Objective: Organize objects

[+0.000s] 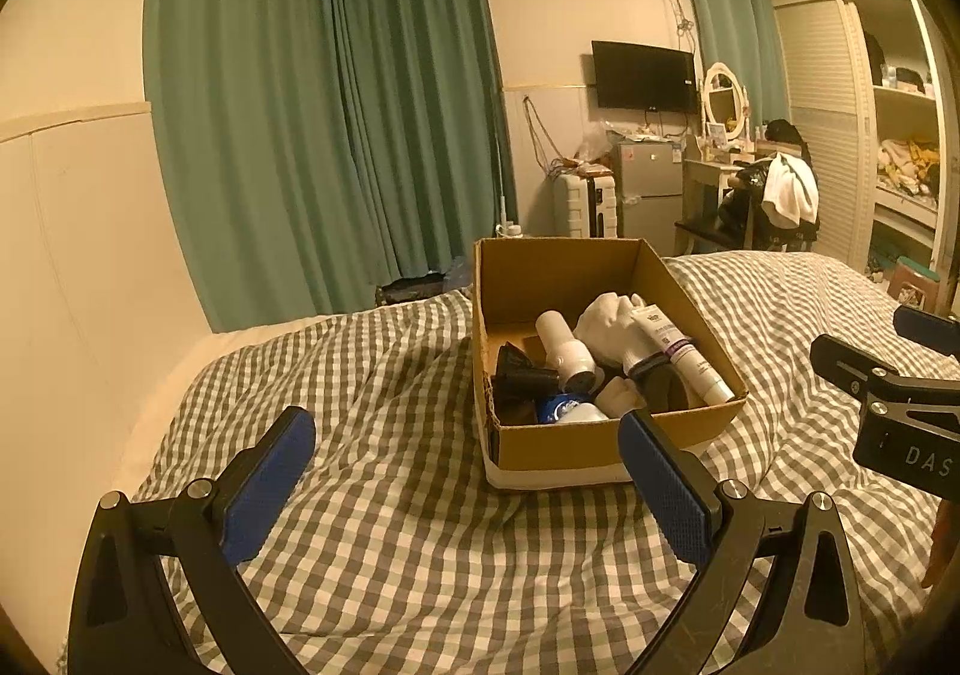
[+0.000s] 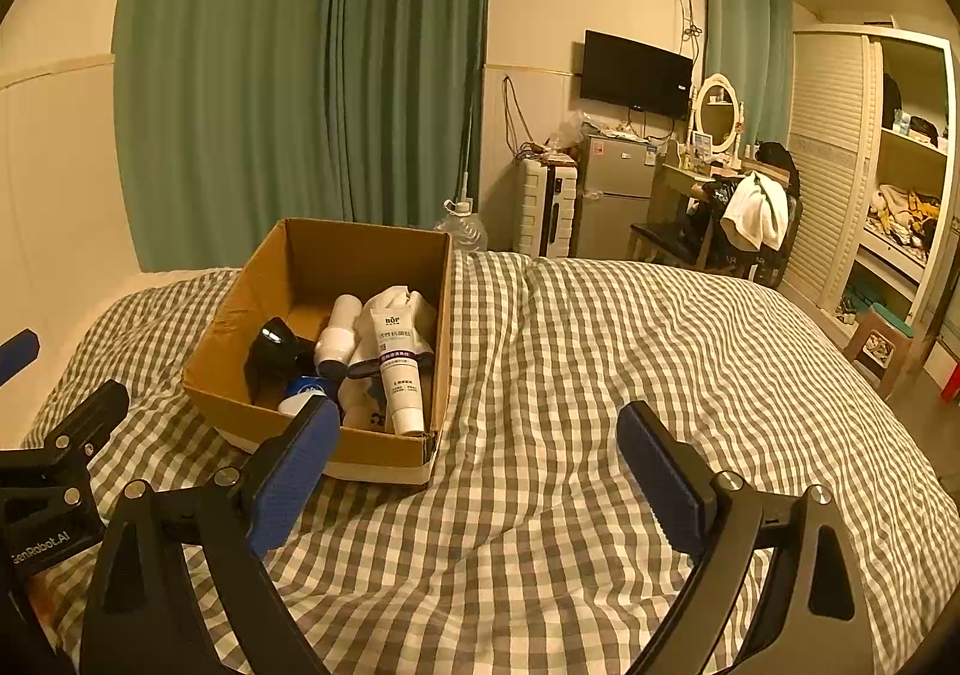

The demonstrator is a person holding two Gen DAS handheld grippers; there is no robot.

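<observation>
Both tools wide open, holding nothing, just in front of the box

Left tool (image 1: 465, 471) and right tool (image 2: 480, 465) hover over the bed (image 2: 600, 375); the cardboard box (image 1: 564, 444) holds a tube (image 2: 399, 375) and bottle (image 1: 564, 351).

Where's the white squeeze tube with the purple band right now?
Inside the brown cardboard box on the checked bedspread, the white squeeze tube lies along the box's right wall.

The left claw (image 1: 468, 489) is spread wide apart and holds nothing. The right claw (image 2: 480, 471) is equally wide and empty. They sit side by side, level, pointing forward.
</observation>
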